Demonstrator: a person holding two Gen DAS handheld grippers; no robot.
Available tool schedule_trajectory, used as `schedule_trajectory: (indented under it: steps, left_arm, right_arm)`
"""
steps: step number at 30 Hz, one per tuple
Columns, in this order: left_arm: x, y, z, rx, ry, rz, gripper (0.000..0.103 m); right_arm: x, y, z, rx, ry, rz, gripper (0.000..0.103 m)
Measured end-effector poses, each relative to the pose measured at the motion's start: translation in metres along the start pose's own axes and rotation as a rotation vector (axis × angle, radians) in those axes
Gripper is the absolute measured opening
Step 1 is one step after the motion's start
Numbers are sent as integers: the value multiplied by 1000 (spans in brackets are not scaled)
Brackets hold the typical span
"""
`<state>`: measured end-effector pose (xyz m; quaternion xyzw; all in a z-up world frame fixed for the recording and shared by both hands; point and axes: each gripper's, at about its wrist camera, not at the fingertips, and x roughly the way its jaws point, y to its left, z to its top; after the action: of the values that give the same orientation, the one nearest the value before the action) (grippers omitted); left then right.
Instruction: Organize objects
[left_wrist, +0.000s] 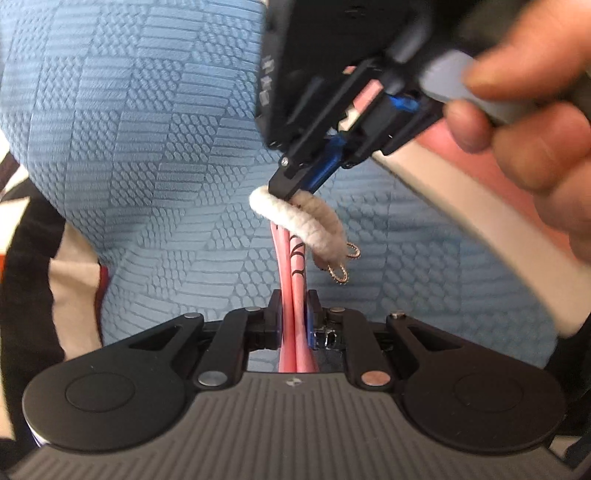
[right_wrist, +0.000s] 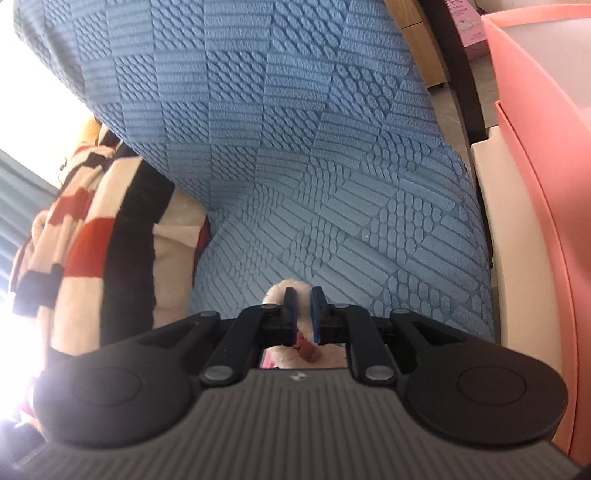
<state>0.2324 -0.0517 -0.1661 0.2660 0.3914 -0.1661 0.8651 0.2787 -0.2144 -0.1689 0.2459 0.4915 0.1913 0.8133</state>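
In the left wrist view my left gripper (left_wrist: 295, 300) is shut on a thin pink folded item (left_wrist: 293, 258) with black lettering, which sticks out forward between the pads. A cream fuzzy loop (left_wrist: 295, 218) with small gold rings (left_wrist: 341, 275) sits at the pink item's far end. My right gripper (left_wrist: 287, 189) reaches in from the upper right, its tips pinching that loop. In the right wrist view the right gripper (right_wrist: 303, 297) is shut with the cream fuzzy loop (right_wrist: 277, 291) between and around its blue pads, and a bit of pink shows below.
Blue textured fabric (right_wrist: 295, 147) fills the background under both grippers. A red, black and white striped blanket (right_wrist: 92, 229) lies to the left. A pink box (right_wrist: 535, 147) and a cream edge (right_wrist: 495, 206) stand at the right. A hand (left_wrist: 535, 129) holds the right gripper's handle.
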Motion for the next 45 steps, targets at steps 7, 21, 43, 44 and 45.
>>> schedule_trajectory:
  steps: [7,21,43,44,45]
  left_arm:
    - [8,-18,-3,111,23,22,14]
    - [12,-25,-3,155,19,45,14]
    - [30,-39,-4,265,0,128,14]
    - [31,-39,-4,265,-4,135,16]
    - [31,-39,-4,263,-8,142,16]
  right_arm:
    - [13,-25,-7,90,42,-47,33]
    - [-4,-44,-15,196,3,28,21]
    - [27,-40,-12,219,118,49,20]
    - [27,-38,-12,206,114,45,20]
    - [26,-38,-12,201,112,45,20]
